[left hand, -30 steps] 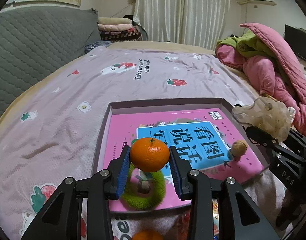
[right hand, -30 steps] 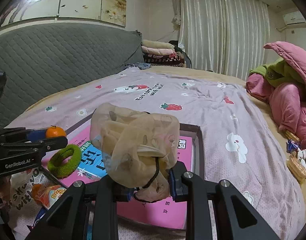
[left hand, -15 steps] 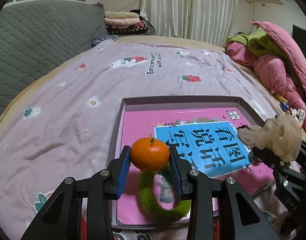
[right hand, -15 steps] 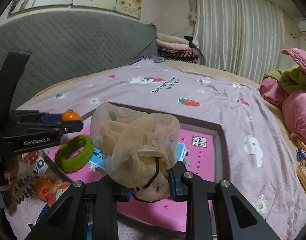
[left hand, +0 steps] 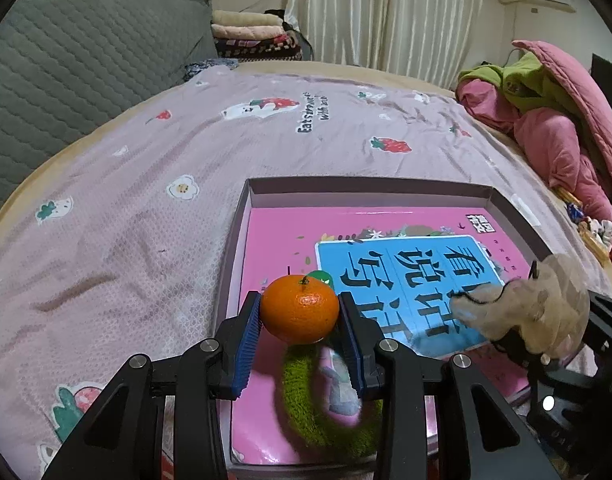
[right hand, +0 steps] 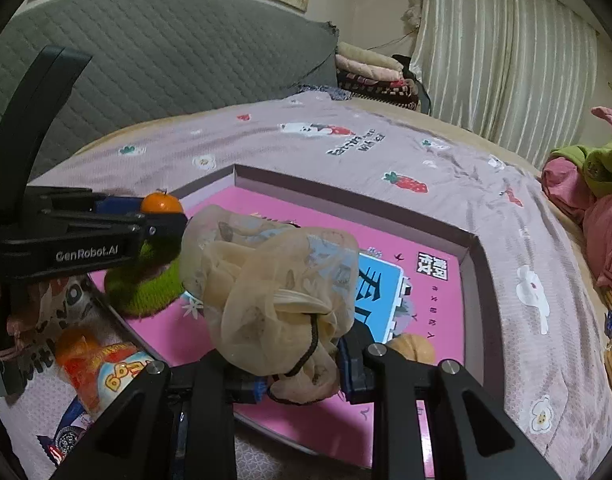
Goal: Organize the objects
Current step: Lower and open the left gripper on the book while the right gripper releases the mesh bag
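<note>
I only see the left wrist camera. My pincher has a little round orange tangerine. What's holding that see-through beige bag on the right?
Observer: The right gripper is shut on the gathered neck of the sheer beige mesh pouch, by its black drawstring.
Operator: Is anything hiding behind it?
Observer: Yes, a tan ridged nut, walnut-like, lies on the pink book in the shallow grey-purple tray, just past the right finger.
Operator: Any more stuff outside the tray?
Observer: An orange snack packet lies on the lilac bedspread, below the left gripper that holds your small orange tangerine.
</note>
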### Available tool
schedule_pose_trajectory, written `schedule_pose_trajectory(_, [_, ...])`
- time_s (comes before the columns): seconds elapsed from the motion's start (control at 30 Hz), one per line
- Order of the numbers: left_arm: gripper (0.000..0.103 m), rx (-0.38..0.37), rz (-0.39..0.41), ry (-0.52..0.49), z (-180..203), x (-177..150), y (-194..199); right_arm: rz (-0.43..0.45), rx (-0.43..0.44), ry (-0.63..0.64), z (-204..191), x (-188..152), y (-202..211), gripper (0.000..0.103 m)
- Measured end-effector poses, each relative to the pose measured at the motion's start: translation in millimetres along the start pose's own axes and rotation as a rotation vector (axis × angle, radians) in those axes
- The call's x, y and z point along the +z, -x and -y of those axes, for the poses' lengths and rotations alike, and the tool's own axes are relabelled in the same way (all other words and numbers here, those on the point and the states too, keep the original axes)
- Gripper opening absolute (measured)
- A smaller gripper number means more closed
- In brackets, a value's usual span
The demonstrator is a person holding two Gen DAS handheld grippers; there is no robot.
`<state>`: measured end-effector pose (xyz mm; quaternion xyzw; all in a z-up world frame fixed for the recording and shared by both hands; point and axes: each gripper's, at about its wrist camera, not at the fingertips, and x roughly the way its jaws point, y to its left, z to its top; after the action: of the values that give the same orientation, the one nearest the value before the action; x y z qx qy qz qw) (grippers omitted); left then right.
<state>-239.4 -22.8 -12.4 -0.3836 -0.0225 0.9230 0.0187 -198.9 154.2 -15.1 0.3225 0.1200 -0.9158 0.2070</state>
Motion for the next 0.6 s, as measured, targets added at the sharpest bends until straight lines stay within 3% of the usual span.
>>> schedule_pose_trajectory(0.23, [0.039,0.004,-0.006,0.000,-0.1,-0.3,-4.4,-0.031,0.015,-0.009,3.0,-0.7,-5.8,0.029])
schedule_pose_trajectory(0.47, [0.040,0.003,-0.011,0.006,-2.0,0.8,-7.5,-0.044,0.021,-0.044,8.9,-1.5,-6.4,0.038])
schedule_pose_trajectory(0.6, [0.040,0.005,-0.018,0.019,-4.8,2.6,-10.1,-0.046,0.020,-0.065,12.5,-2.1,-4.9,0.049])
